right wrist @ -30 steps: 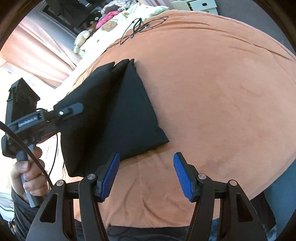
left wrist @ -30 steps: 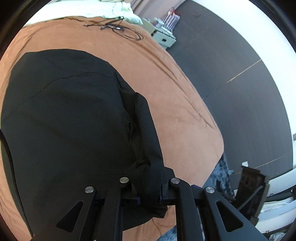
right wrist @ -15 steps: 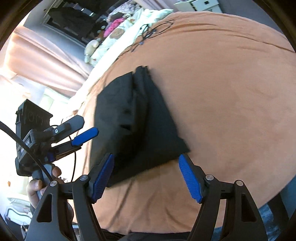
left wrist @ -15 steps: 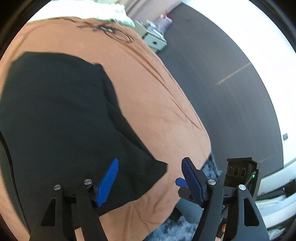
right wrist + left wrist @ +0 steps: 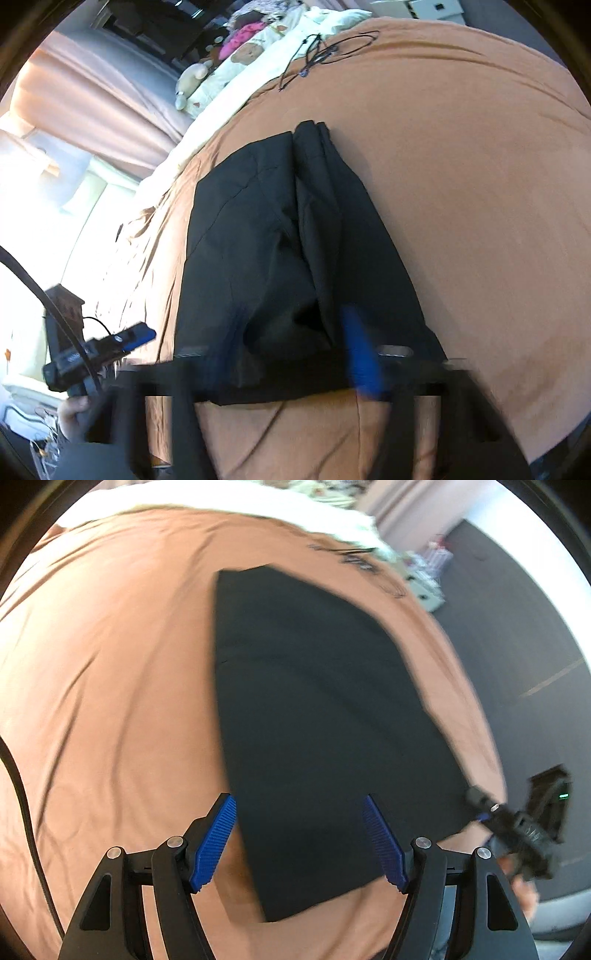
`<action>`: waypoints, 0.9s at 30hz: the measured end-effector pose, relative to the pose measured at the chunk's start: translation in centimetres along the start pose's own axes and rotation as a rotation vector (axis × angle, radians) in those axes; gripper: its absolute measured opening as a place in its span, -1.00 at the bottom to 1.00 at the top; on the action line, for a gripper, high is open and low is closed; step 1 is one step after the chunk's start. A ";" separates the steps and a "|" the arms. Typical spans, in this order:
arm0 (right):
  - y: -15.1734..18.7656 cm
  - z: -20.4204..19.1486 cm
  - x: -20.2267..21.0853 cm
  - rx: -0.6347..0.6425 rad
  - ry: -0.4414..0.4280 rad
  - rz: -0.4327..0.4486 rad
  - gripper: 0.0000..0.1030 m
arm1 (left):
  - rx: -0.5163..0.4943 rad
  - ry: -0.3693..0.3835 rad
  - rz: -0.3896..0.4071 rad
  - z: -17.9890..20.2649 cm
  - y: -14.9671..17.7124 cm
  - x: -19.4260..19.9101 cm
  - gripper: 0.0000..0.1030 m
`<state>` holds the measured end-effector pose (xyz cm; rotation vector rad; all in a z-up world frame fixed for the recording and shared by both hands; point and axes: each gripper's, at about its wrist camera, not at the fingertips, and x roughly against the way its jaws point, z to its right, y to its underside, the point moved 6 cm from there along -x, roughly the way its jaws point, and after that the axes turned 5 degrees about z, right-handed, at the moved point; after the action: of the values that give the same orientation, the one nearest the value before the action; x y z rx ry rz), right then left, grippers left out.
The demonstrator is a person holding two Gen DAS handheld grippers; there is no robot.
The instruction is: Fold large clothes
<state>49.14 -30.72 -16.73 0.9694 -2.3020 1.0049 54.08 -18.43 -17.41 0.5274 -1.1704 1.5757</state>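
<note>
A black garment (image 5: pixel 314 701) lies folded lengthwise on an orange-brown bedspread (image 5: pixel 110 664). My left gripper (image 5: pixel 297 812) hovers open over the garment's near end, with nothing gripped between its blue pads (image 5: pixel 216 838). In the right wrist view the garment (image 5: pixel 266 240) shows a raised lengthwise fold. My right gripper (image 5: pixel 295 350) is motion-blurred at its near edge. Its jaws are closing with the bunched black cloth between them. The left gripper (image 5: pixel 122 339) appears there at the lower left, held in a hand (image 5: pixel 74 413). The right gripper (image 5: pixel 480 805) shows at the garment's right corner.
Black cables (image 5: pixel 321 48) lie on the bedspread (image 5: pixel 461 184) at the far end, beside pale bedding with soft toys (image 5: pixel 240 55). Curtains (image 5: pixel 92 103) hang on the left. Dark floor (image 5: pixel 517 627) and a white drawer unit (image 5: pixel 424 587) lie beyond the bed's right edge.
My left gripper let go of the black sleeve fold, opened and swung left across the garment. My right gripper moved onto the garment's near edge and began closing.
</note>
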 end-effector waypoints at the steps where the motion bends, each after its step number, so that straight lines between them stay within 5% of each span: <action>1: -0.1 0.3 0.1 -0.001 -0.003 0.003 -0.62 | 0.012 -0.013 -0.015 -0.7 0.6 -0.6 0.41; 7: 0.4 2.6 0.7 -0.033 -0.032 0.028 -0.80 | 0.012 0.011 -0.079 -0.7 3.6 -3.4 0.37; 9: 0.8 3.8 0.8 -0.069 -0.029 0.031 -0.81 | -0.008 0.039 -0.097 0.7 3.9 -3.9 0.04; 19: 2.3 7.1 1.7 -0.128 -0.007 0.000 -0.78 | -0.139 -0.048 -0.120 6.1 2.0 -5.5 -0.22; 23: 0.8 6.0 2.6 -0.068 0.027 -0.007 -0.24 | -0.104 -0.018 -0.132 5.3 1.2 -6.2 -0.11; 25: -0.6 5.3 3.4 -0.027 0.037 0.016 0.48 | -0.079 0.009 -0.120 4.0 0.8 -5.7 0.13; 27: -1.9 4.3 3.5 0.008 0.031 0.034 0.51 | -0.064 -0.003 -0.091 3.1 0.0 -5.7 0.26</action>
<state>47.76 -36.41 -16.38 0.9145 -2.2975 1.0362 55.41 -23.88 -20.69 0.5337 -1.1786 1.4560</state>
